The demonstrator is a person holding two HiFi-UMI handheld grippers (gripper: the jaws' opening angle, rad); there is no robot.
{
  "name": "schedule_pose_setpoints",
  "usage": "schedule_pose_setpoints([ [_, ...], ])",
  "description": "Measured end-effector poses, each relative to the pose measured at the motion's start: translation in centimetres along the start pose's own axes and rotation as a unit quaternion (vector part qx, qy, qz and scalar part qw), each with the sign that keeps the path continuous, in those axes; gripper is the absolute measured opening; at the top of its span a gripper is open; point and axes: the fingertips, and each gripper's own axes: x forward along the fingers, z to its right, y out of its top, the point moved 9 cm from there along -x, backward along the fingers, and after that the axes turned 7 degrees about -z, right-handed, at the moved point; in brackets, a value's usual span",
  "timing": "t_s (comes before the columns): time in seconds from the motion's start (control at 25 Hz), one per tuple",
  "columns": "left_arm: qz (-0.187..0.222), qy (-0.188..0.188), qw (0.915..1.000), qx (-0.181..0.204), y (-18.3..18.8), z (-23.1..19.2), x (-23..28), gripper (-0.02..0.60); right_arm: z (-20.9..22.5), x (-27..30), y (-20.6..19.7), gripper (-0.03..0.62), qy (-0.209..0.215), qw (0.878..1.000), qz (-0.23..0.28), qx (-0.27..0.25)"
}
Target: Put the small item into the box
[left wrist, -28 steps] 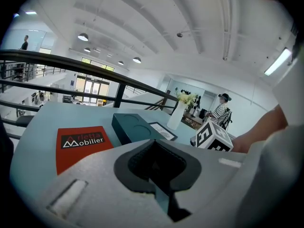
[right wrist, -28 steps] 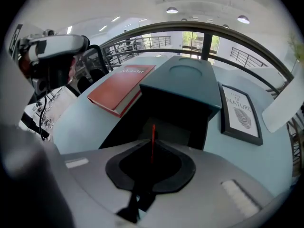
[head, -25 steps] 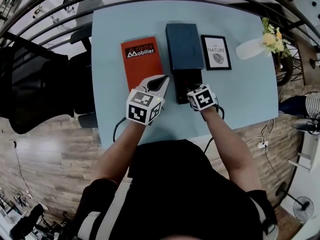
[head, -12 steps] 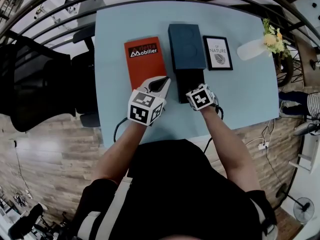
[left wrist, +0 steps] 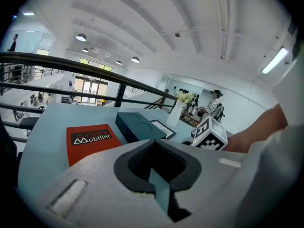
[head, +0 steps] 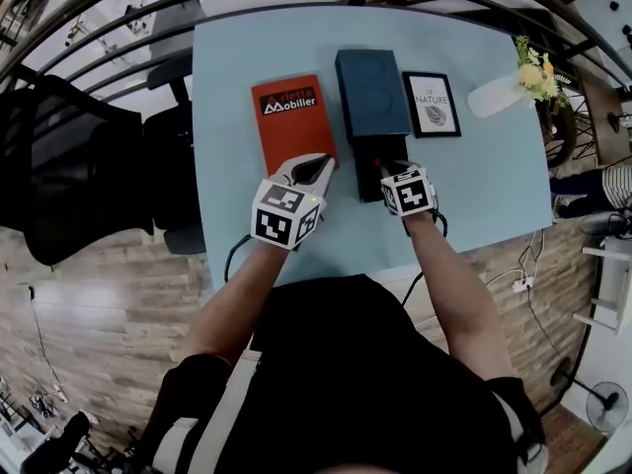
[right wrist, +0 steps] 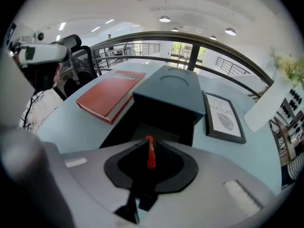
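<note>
A dark teal box (head: 370, 92) lies on the light blue table (head: 474, 186), with its black open part (head: 365, 171) toward me. My right gripper (head: 388, 170) hovers at the near end of that open part. It is shut on a small red item (right wrist: 150, 153), a thin stick held upright between the jaws. The black inside of the box (right wrist: 154, 122) lies just beyond the right gripper (right wrist: 149, 152). My left gripper (head: 318, 164) is shut and holds nothing. The left gripper (left wrist: 159, 177) rests by the near edge of a red book (head: 293, 121).
A framed "Nature" print (head: 434, 104) lies right of the box. A white vase with flowers (head: 513, 87) stands at the far right. A black office chair (head: 89, 166) is left of the table, and a dark railing (right wrist: 190, 39) runs behind it.
The head view has drifted a little. Both grippers keep nearly the same places; the right one has edged slightly rightward at the box's near end.
</note>
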Motion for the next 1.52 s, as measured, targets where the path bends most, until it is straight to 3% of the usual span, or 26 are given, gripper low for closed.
schedule_pose_setpoints([
  [0.2, 0.004, -0.025, 0.9996, 0.011, -0.1, -0.2, -0.5, 0.008, 0.4, -2.4, -0.4, 0.01, -0.011, 0.997, 0.048, 0.053],
  [0.4, 0.005, -0.051, 0.9983, 0.028, 0.1, -0.4, -1.3, 0.008, -0.2, -5.3, -1.7, 0.002, 0.006, 0.985, 0.116, 0.13],
  [0.52, 0.0, -0.055, 0.9977, 0.039, 0.3, -0.7, -1.9, 0.008, -1.0, -6.8, -2.8, 0.002, -0.002, 0.979, 0.136, 0.152],
  [0.72, -0.003, -0.054, 0.9943, 0.091, 0.9, -0.3, -2.4, 0.008, -2.5, -7.7, -4.9, 0.0, 0.004, 0.975, 0.144, 0.17],
  [0.96, 0.002, -0.048, 0.9937, 0.101, 2.1, 1.0, -2.4, 0.008, -1.7, -9.5, -6.2, 0.0, 0.019, 0.967, 0.176, 0.185],
  [1.16, 0.011, -0.032, 0.9938, 0.106, 3.9, 2.9, -2.3, 0.008, 0.8, -12.2, -6.1, 0.0, 0.031, 0.953, 0.228, 0.195],
  [1.52, 0.042, -0.003, 0.9906, 0.13, 8.1, 7.0, -2.7, 0.008, 4.7, -19.1, -5.7, 0.0, 0.041, 0.917, 0.338, 0.207],
])
